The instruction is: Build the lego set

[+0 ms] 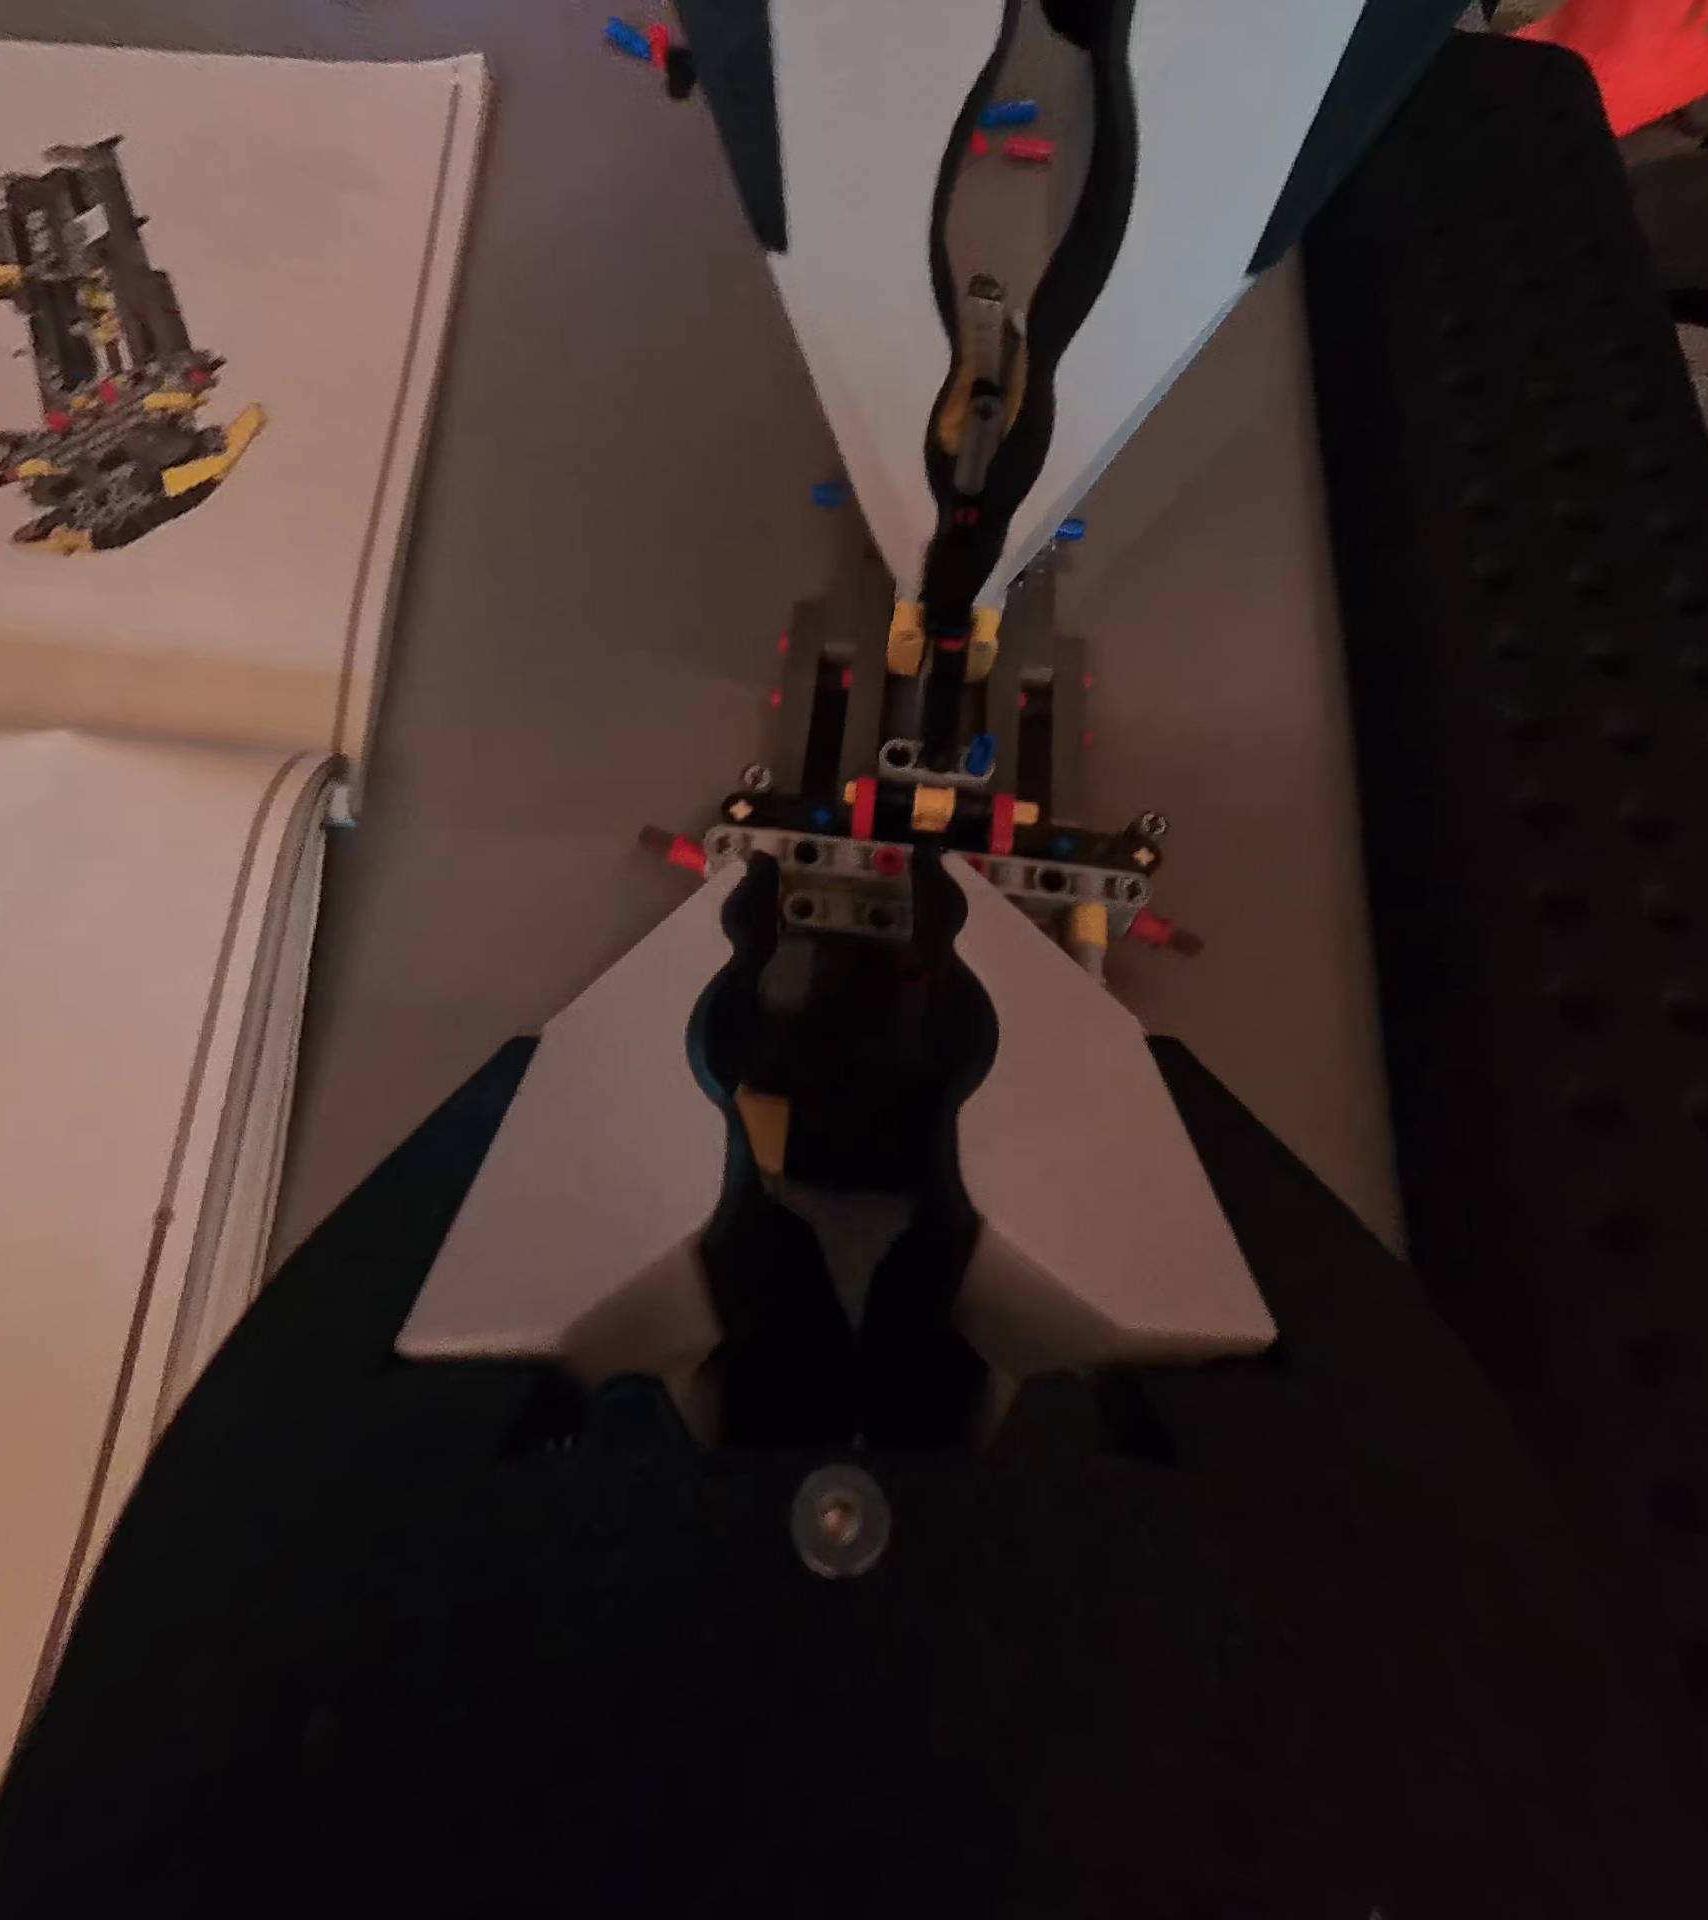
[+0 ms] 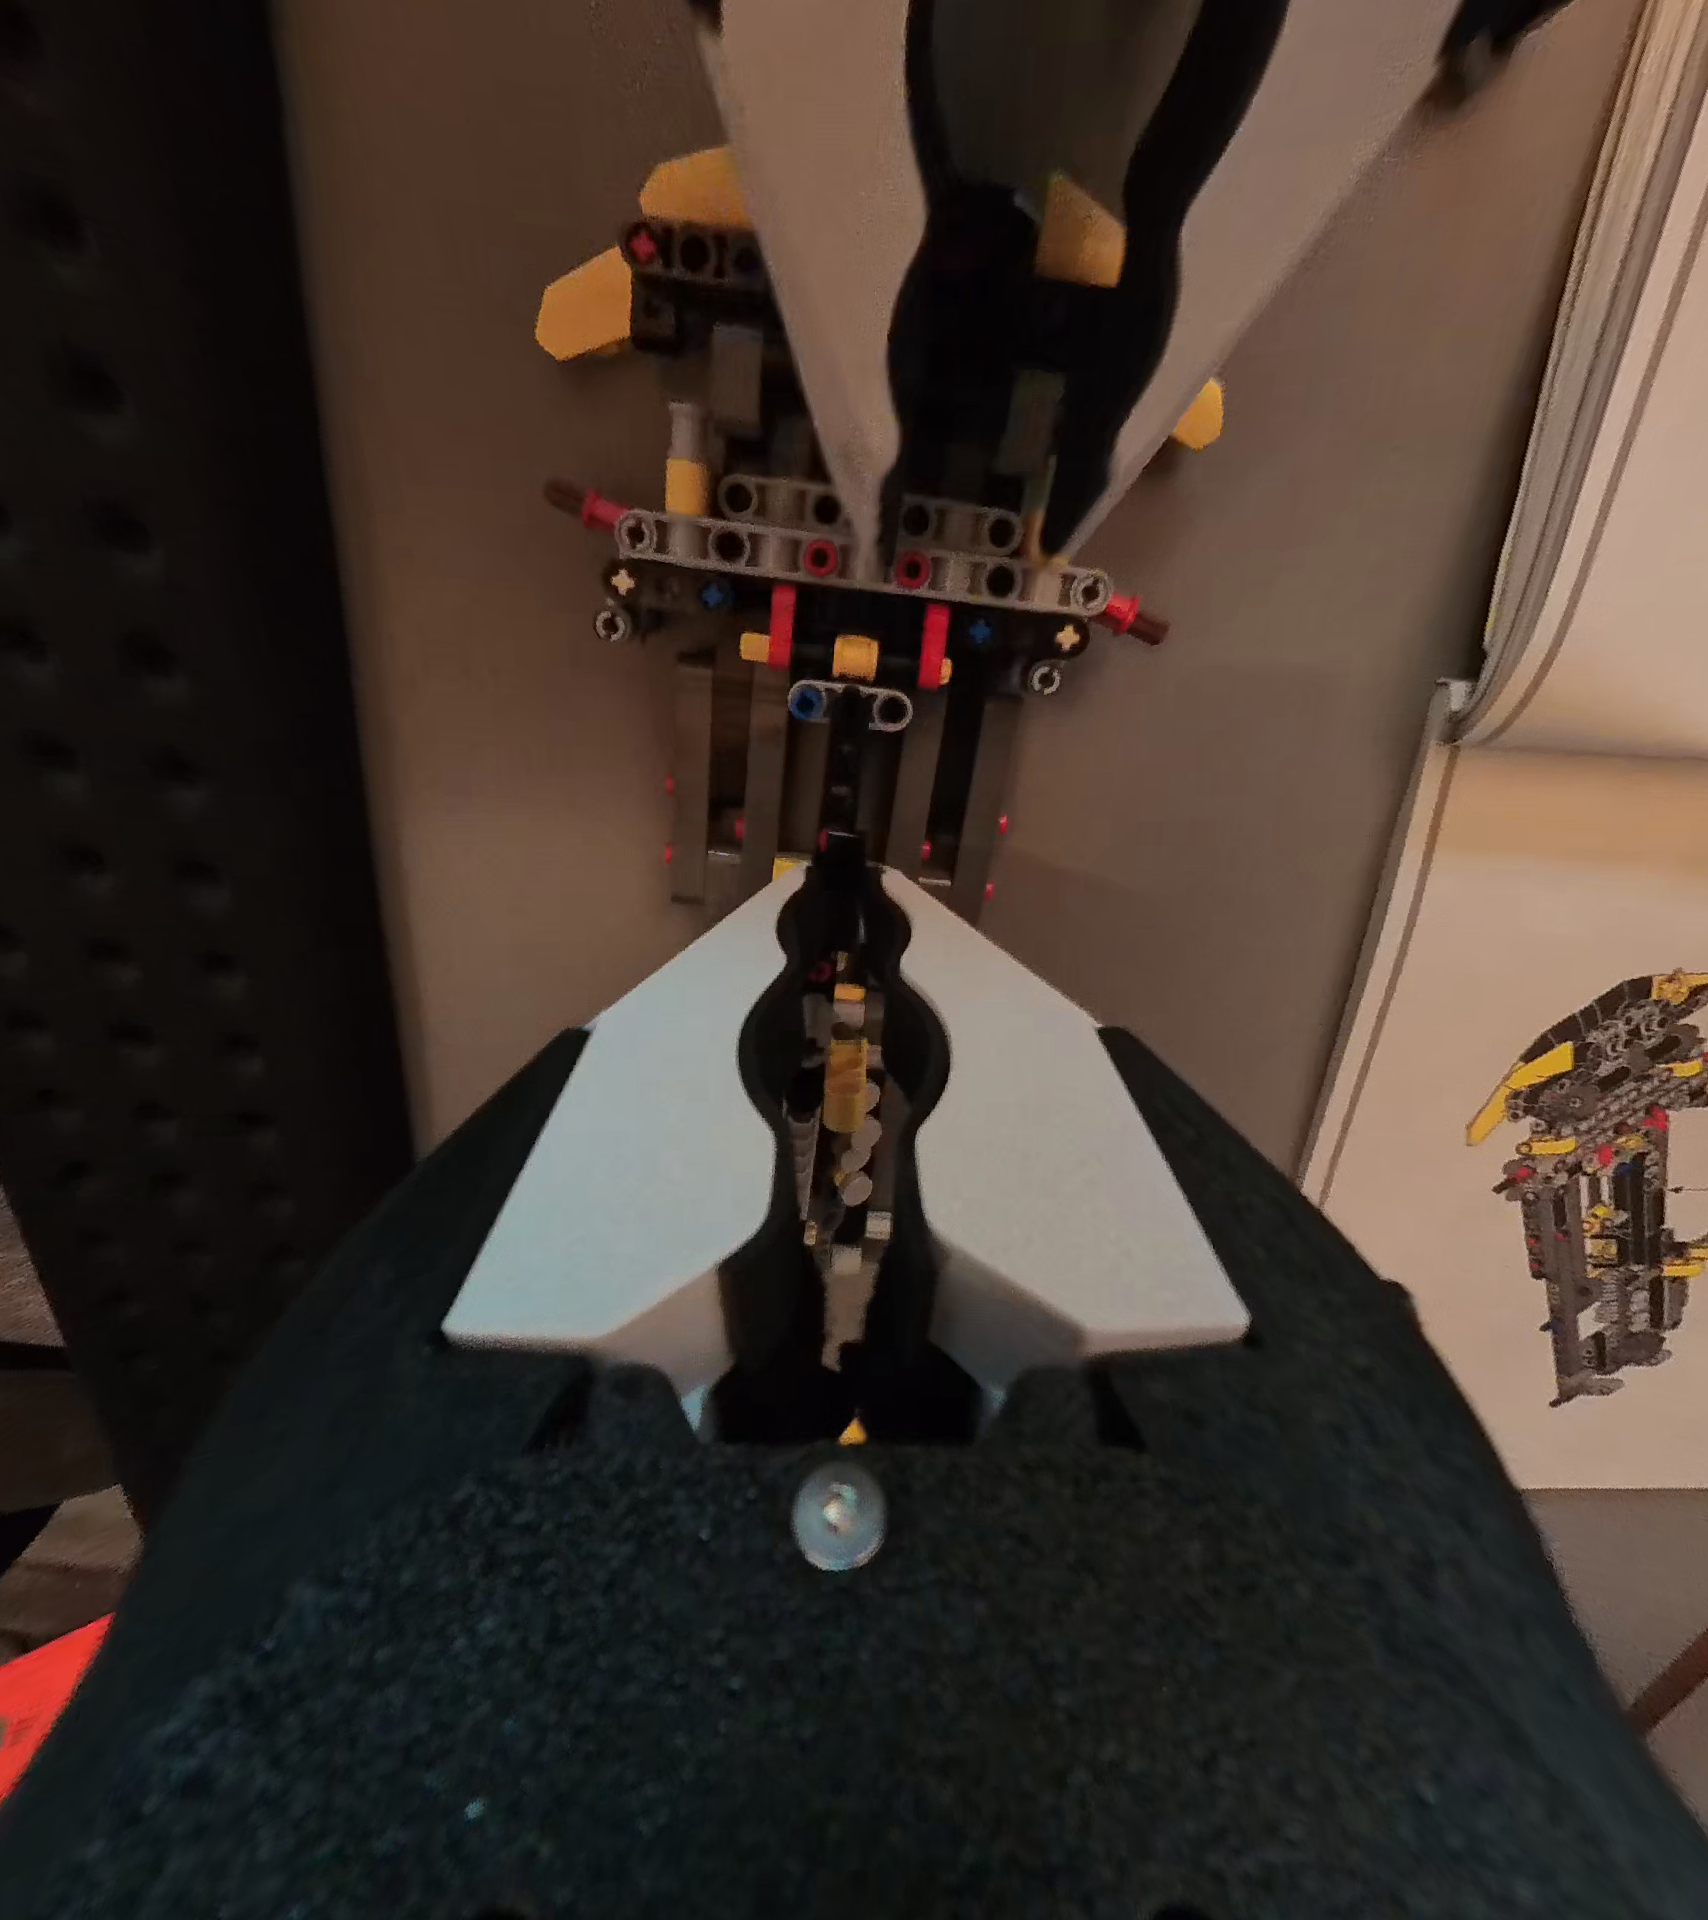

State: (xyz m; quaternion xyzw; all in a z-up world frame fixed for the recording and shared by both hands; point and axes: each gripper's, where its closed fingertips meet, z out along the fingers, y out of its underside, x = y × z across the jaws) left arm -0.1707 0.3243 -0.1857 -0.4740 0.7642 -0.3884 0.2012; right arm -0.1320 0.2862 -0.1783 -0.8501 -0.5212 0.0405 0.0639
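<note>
While both grippers meet: they face each other over the lego model (image 1: 923,831), which lies on the beige surface (image 1: 569,623).
Left gripper (image 1: 845,883): jaws closed on the model's wide end, at the grey holed beam.
Right gripper (image 2: 845,883): jaws pinched shut on the model's narrow black end.
Left view only: loose blue and red pins (image 1: 1011,130) lie scattered beyond the far gripper.
Right view only: yellow curved panels (image 2: 585,307) on the model's far end; grey gear teeth show between the fingers (image 2: 621,1143).
Instruction booklet (image 2: 1608,831): open just beside the model, pale glossy pages, a printed picture of the build.
Model: black and grey beams with round holes, red and yellow connectors, blue pins.
Grippers: matte white wedge fingers, wavy black inner pads, grainy black bodies.
Black panel (image 1: 1556,727): dimpled, along the surface's other edge.
</note>
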